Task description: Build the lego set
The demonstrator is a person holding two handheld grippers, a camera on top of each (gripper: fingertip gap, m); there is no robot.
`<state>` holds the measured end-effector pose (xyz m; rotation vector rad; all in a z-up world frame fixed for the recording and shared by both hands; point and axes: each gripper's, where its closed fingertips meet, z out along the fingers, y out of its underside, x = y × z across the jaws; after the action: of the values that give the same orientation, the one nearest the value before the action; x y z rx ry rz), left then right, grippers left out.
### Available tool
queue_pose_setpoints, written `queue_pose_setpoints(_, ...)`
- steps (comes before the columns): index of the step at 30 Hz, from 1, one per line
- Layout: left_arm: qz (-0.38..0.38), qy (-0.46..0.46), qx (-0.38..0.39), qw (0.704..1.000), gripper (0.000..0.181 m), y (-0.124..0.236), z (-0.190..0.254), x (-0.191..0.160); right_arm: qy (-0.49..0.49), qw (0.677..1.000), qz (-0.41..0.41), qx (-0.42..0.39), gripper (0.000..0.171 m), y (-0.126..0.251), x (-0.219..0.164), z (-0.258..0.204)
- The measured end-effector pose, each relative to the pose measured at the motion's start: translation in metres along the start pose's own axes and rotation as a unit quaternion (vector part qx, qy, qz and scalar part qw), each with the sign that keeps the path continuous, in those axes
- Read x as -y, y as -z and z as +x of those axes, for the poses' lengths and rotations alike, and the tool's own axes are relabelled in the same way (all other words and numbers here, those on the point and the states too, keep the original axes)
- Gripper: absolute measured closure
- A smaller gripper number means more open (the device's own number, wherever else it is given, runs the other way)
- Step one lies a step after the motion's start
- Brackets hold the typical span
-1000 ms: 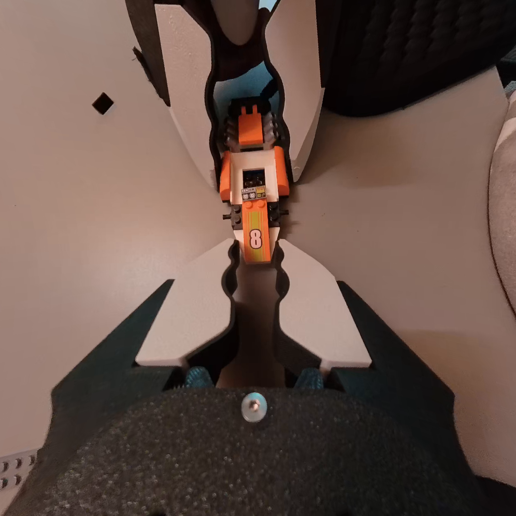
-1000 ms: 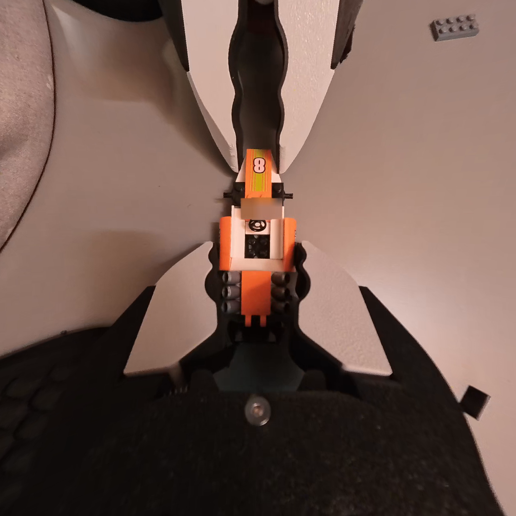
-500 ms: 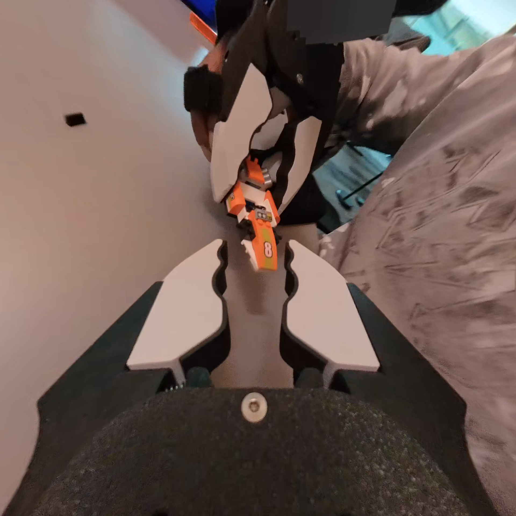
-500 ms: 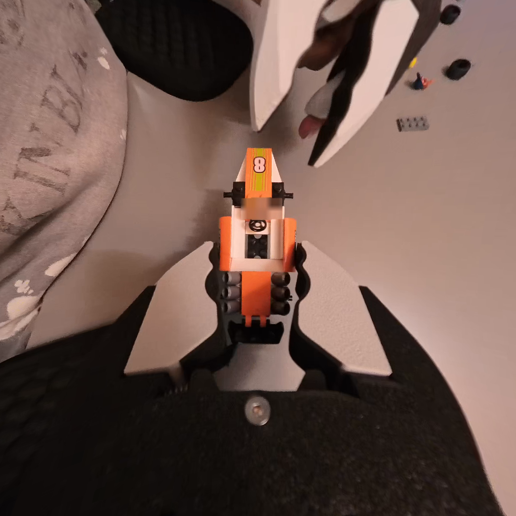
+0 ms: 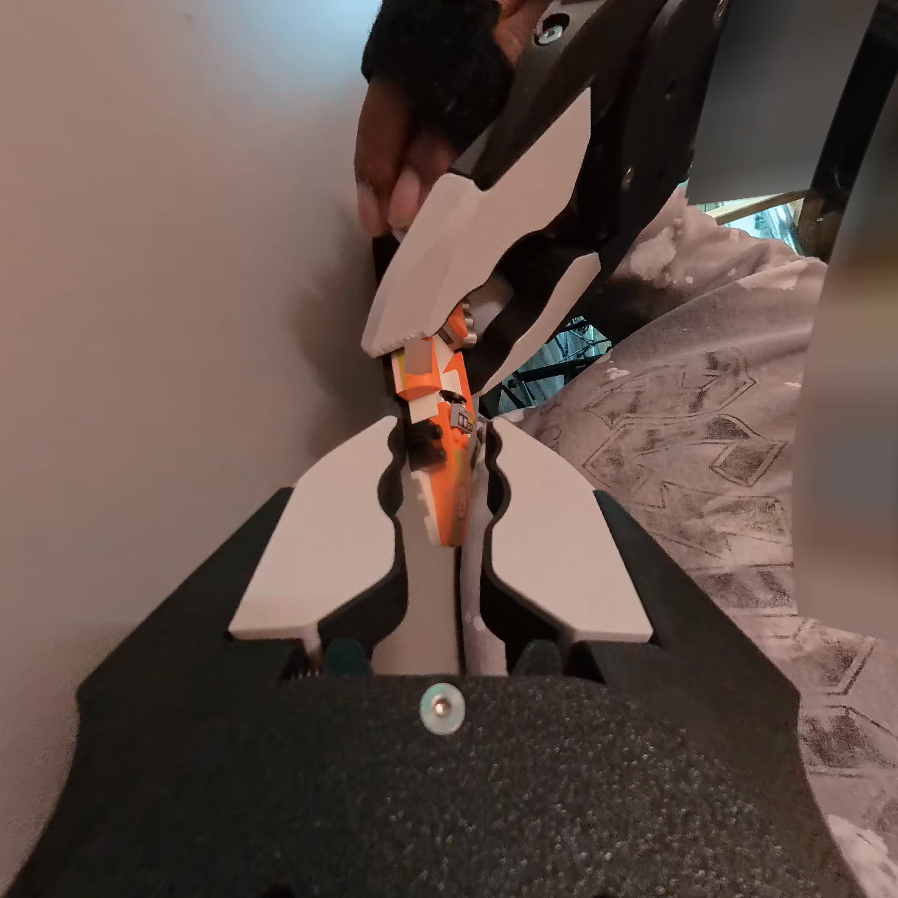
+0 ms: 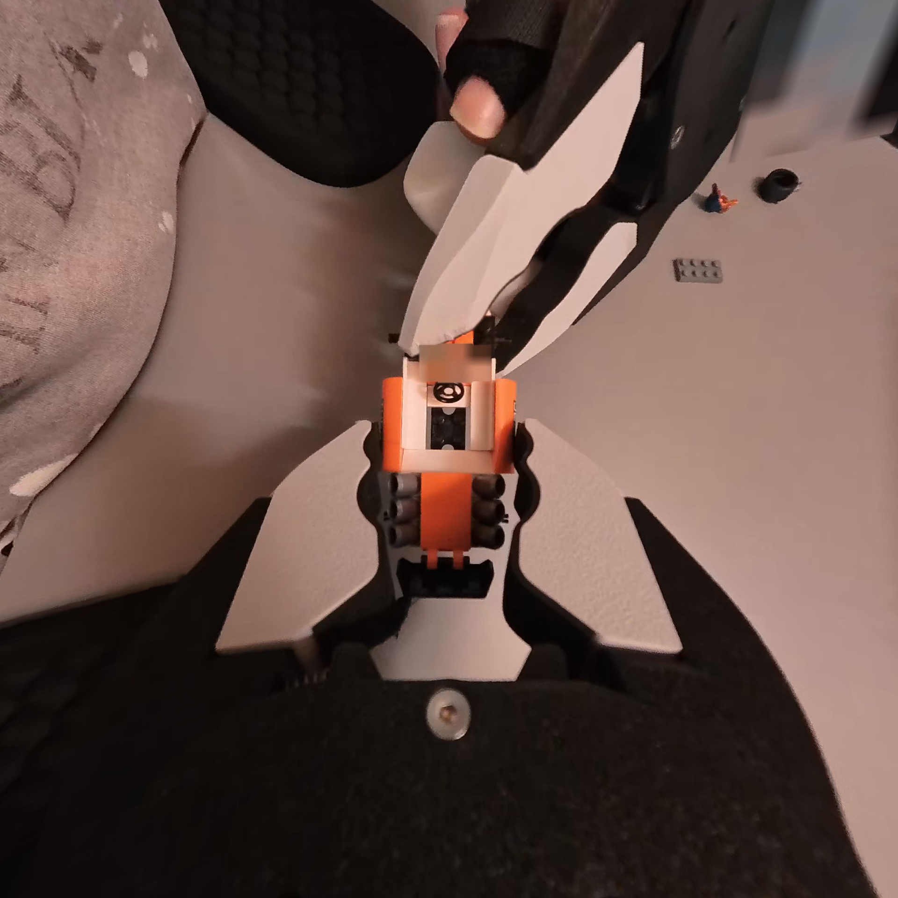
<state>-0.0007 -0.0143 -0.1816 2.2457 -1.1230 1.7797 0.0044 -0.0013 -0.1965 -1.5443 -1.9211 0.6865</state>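
Right gripper [image 6: 444, 447] jaws pinch the rear of the car [image 6: 447, 437], orange and white, engine end deep between the fingers, cockpit just past the tips. Car is held up off the bench [image 6: 729, 437], nose pointing away toward the left gripper [image 6: 461, 350].

Left wrist view: left gripper [image 5: 440, 437] jaws spread, the car [image 5: 437, 466] nose sits between the fingers, tilted, closer to the right finger; cannot tell if either finger touches it. Right gripper [image 5: 427, 359] comes in from above, gloved hand [image 5: 418, 121] on it.

Right wrist view: grey plate [image 6: 697, 270], small figure [image 6: 719, 198] and black tyre [image 6: 777, 184] lie on the bench at far right, well apart from the car. Grey patterned garment [image 6: 63, 194] at left.
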Motion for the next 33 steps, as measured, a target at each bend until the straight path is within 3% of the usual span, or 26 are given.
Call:
queue_pose_setpoints(16, -0.033, 0.041, -0.008, 0.999, 0.157, 0.001, -0.006, -0.012, 0.046, 0.999, -0.005, 0.006, 0.118, -0.008, 0.008, -0.001)
queue_pose_setpoints(33, -0.119, 0.003, -0.085, 0.989, 0.161, -0.006, 0.017, -0.036, 0.123, 0.987, 0.087, 0.06, 0.119, -0.002, 0.032, -0.028)
